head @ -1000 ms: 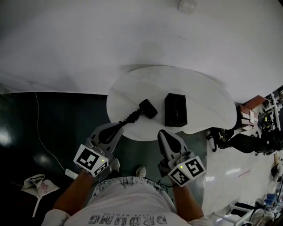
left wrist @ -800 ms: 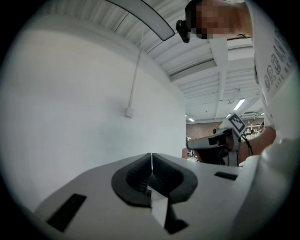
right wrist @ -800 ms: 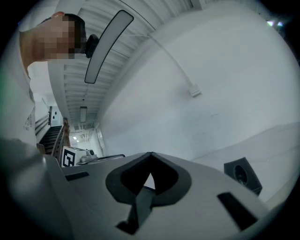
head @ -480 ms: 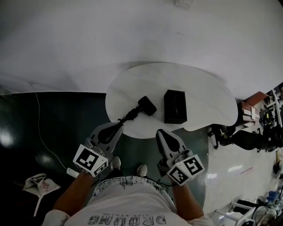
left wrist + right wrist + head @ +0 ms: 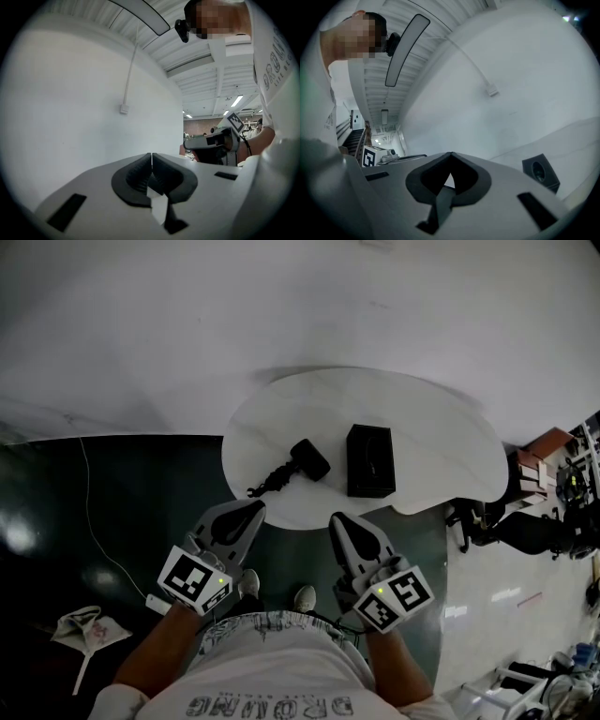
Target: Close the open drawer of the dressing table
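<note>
With left gripper point(image 5: 251, 510) and right gripper point(image 5: 339, 522) shut empty and no drawer in sight, we risk shoving the dressing table point(image 5: 441, 437) blindly at its near edge.

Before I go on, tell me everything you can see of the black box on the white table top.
The black box is a dark, plain rectangle with a faint sheen in the middle of its top; whether it is open or lidded cannot be told. It lies flat on the white table top, its long side pointing away from the person, right of the black handled tool and apart from it. Nothing else touches it.
</note>
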`<action>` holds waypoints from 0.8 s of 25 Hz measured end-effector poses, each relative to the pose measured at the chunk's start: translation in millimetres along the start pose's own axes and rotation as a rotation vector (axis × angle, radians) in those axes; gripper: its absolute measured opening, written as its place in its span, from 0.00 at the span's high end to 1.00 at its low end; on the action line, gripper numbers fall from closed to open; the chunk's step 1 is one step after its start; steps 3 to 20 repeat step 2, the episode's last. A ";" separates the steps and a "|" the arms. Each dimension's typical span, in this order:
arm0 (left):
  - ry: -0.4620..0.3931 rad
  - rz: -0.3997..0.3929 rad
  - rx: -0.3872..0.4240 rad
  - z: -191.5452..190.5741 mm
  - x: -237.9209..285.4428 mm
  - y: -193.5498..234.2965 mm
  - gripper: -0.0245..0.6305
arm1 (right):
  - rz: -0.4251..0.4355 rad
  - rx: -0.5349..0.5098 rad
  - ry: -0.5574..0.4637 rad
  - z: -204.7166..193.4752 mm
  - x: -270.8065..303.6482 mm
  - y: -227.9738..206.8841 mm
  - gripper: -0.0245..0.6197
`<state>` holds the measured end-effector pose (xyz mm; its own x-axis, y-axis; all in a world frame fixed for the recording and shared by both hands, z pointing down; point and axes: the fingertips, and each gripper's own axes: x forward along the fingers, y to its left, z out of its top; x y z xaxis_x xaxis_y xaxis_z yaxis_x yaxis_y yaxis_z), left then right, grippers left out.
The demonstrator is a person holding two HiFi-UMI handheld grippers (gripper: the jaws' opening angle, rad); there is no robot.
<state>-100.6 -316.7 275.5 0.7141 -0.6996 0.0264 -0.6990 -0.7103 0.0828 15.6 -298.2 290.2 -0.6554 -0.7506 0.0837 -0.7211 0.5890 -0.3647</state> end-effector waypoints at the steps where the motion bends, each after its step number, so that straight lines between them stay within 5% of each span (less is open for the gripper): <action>1: 0.000 0.000 0.001 0.5 1.3 -2.5 0.93 | 0.003 0.001 0.000 0.3 -2.0 -1.1 0.95; 20: 0.000 0.001 0.002 0.9 2.6 -5.0 0.93 | 0.005 0.002 0.001 0.7 -4.0 -2.2 0.95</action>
